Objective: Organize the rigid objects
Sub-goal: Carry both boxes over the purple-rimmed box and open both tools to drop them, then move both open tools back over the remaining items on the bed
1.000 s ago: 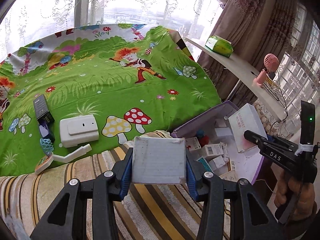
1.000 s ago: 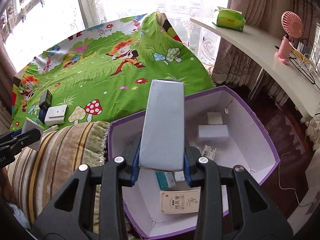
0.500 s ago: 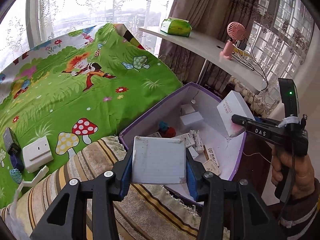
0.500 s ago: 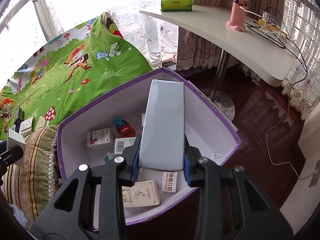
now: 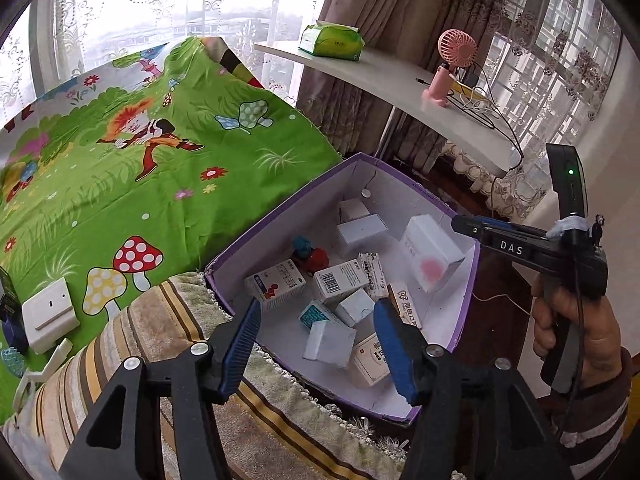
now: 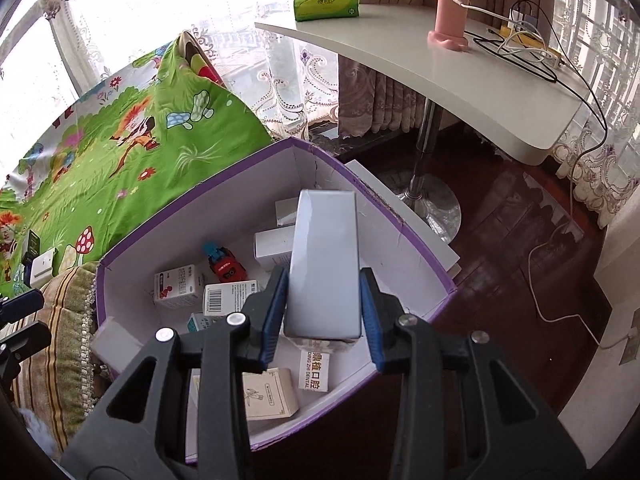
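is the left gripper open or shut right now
Open. The left gripper has its jaws spread with nothing between them, above the purple storage box; a white box lies inside just below.

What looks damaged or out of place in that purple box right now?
The purple box has a crack running down its far inside corner, and the rim nearby looks frayed. Inside, the small cartons lie jumbled at all angles, with a red toy car among them.

the tall white box (image 6: 324, 264) hides part of the purple bin's (image 6: 404, 232) floor — its small packets' print unreadable.
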`<state>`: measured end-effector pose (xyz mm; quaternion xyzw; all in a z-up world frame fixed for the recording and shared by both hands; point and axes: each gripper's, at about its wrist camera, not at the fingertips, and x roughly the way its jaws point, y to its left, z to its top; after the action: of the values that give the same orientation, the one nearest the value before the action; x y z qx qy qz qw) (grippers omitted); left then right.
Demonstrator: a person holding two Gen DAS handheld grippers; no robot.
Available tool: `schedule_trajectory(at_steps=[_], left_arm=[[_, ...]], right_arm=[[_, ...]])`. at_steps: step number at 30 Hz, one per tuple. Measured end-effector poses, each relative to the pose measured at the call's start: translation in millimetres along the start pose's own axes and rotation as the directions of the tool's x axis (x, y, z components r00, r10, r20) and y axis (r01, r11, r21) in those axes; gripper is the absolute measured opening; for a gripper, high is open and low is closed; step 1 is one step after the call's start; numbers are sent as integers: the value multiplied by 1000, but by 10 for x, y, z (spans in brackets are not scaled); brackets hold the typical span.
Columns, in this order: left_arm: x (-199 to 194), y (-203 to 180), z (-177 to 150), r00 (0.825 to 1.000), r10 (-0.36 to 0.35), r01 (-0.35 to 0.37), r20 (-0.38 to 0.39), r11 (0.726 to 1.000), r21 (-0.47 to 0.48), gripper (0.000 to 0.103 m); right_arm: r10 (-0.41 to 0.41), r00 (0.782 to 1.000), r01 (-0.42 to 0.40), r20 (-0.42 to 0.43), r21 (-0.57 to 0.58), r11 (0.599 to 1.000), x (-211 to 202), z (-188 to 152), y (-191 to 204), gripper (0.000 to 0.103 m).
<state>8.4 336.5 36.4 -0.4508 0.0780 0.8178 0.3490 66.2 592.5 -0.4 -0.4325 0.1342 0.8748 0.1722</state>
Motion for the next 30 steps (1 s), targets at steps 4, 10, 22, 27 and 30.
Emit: schedule_trajectory(at_steps=[4, 10, 22, 27, 30], left_arm=[[-43, 30, -5, 1000, 9, -9, 6, 1000, -11, 65], [-165, 109, -26, 999, 14, -14, 33, 1000, -24, 73], [-465, 402, -102, 987, 102, -93, 121, 992, -84, 83], [-602, 613, -155, 977, 172, -158, 128, 981, -113, 83], [-699, 789, -213, 974, 186, -167, 131, 975, -146, 83]], right_arm=[[2, 1000, -2, 13, -1, 1000, -33, 8, 8, 63], [-7, 999, 7, 35, 8, 1000, -100, 20, 5, 74], [-86, 991, 93, 102, -62, 994, -391, 122, 350, 96], [-92, 987, 102, 129, -78, 992, -478, 114, 532, 96], [-85, 986, 97, 146, -72, 993, -517, 125, 595, 96]])
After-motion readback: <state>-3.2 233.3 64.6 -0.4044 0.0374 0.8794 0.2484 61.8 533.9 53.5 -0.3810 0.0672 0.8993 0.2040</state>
